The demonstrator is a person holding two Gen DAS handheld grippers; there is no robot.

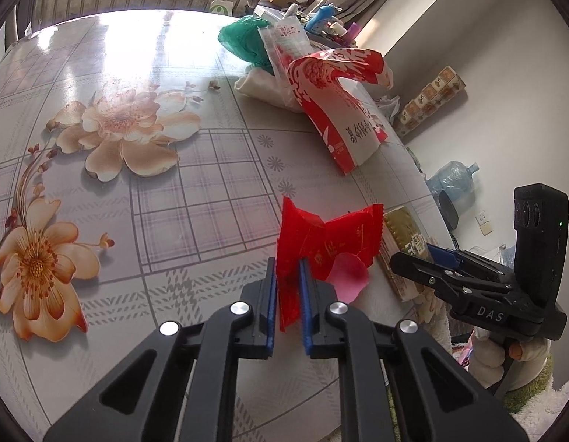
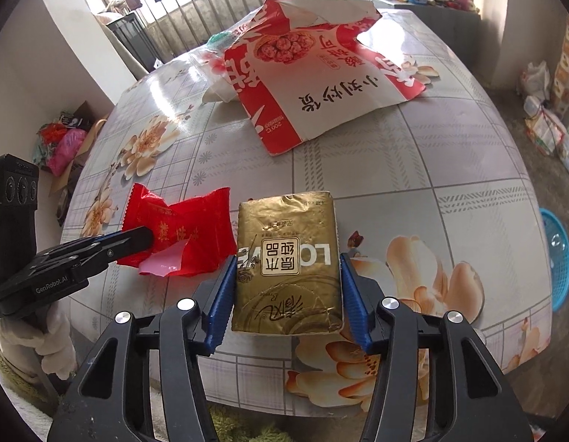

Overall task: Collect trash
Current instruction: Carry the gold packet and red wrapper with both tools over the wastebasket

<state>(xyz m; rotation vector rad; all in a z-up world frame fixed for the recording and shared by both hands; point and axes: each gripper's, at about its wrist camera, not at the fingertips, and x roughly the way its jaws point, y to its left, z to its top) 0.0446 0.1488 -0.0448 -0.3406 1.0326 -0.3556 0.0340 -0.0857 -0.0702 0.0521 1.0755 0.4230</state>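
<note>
Left wrist view shows the red wrapper (image 1: 321,243) pinched between the closed jaws of the left gripper (image 1: 288,287), its lower end hidden between the blue pads and a pink inner flap hanging at its right; it sits near the counter's (image 1: 196,191) near edge. From the right wrist view the same wrapper (image 2: 188,235) lies just left of the gold tissue pack (image 2: 288,265), with the left gripper (image 2: 144,237) reaching onto it from the side. The right gripper (image 2: 288,291) straddles the gold pack, its jaws standing at either long side; the left pad looks to touch the pack, while at the right pad I cannot tell whether there is contact. In the left wrist view only a strip of the pack (image 1: 402,235) shows, the right gripper (image 1: 431,258) covering the rest. Farther back lies one large red-and-white paper bag (image 2: 321,73), torn open, partly covering a white bag behind it; one green bag (image 1: 243,40) sits beyond, and the clutter past it is too small to count. A gloved hand (image 1: 490,357) holds the right gripper's handle, cut off by the frame.
</note>
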